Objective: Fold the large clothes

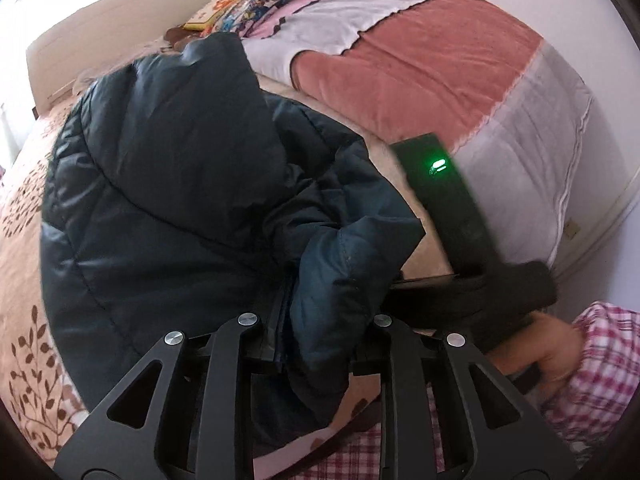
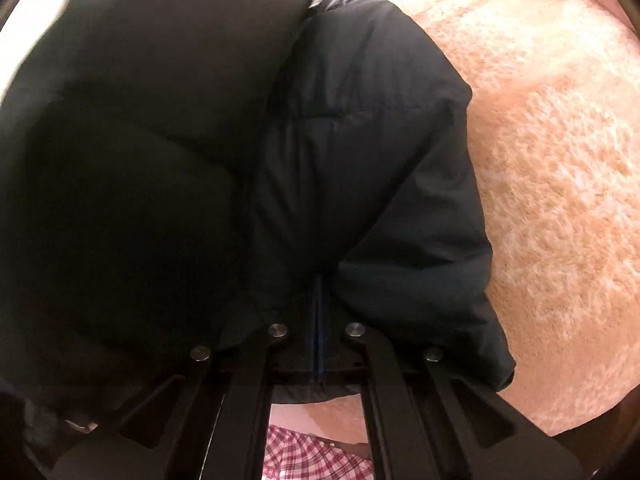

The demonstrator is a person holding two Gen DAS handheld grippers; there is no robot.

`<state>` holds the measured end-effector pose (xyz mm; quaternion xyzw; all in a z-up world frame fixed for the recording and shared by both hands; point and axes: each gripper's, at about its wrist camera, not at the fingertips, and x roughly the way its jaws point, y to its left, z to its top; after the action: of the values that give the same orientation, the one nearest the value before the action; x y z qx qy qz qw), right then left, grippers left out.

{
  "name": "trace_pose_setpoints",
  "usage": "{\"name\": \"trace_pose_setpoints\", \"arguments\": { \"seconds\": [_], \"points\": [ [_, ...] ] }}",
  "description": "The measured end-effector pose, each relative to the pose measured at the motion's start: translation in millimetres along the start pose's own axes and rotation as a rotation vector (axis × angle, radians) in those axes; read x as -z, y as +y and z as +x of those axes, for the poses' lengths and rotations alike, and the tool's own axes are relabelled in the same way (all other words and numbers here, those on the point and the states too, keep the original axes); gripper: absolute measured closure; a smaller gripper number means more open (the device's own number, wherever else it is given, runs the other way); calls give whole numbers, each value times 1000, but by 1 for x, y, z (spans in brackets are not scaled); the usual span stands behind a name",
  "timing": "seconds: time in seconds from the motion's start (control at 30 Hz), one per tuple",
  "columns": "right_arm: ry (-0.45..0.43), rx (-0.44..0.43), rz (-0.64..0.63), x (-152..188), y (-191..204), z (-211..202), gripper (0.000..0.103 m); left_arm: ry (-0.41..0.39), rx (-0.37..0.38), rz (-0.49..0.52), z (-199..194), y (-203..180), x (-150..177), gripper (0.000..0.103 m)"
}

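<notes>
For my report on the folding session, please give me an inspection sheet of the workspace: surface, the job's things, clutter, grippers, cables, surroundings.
Surface: bed with a beige leaf-patterned sheet; fuzzy cream blanket beside the garment.
Job's things: dark navy quilted puffer jacket, bunched on the bed, its zipper edge toward both grippers.
Clutter: pink, white and salmon patchwork quilt; colourful cartoon-print pillow; yellow flat book-like item.
Grippers: left gripper closed on the jacket's folded edge; right gripper shut on the zipper strip, a hand in a red-checked sleeve holding it.
Cables: nothing seen.
Surroundings: cream headboard; white wall.
</notes>
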<state>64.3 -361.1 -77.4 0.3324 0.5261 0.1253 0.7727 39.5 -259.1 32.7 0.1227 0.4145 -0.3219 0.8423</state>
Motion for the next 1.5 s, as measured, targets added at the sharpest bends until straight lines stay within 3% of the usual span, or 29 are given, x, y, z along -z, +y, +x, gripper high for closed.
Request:
{"name": "trace_pose_setpoints", "arguments": {
  "seconds": [0.17,0.47,0.57,0.67,0.87,1.0,1.1,1.17,1.37,1.5],
  "points": [
    [-29,-106,107,6,-26,-26,103,42,52,-57,16,9,5,80],
    [-145,12,84,14,-22,-85,102,38,48,-20,27,2,17,72],
    [-212,39,32,0,7,-112,102,34,69,-31,23,6,16,67],
    [-252,-2,-29,-26,23,-133,102,25,65,-32,21,6,20,64],
    [-152,-25,-180,-81,111,-109,103,19,39,-11,24,-4,22,56],
    [-54,17,-195,-107,126,-62,103,19,38,-8,27,-6,21,55],
    [11,123,-170,-127,113,-26,103,23,44,11,30,-8,21,55],
    [40,154,-166,-118,106,-22,103,26,48,22,32,-9,22,55],
    [118,167,-145,-108,65,2,103,33,67,66,32,-16,27,54],
    [117,190,-163,-104,60,7,103,52,127,24,25,-10,23,54]
  ]
}}
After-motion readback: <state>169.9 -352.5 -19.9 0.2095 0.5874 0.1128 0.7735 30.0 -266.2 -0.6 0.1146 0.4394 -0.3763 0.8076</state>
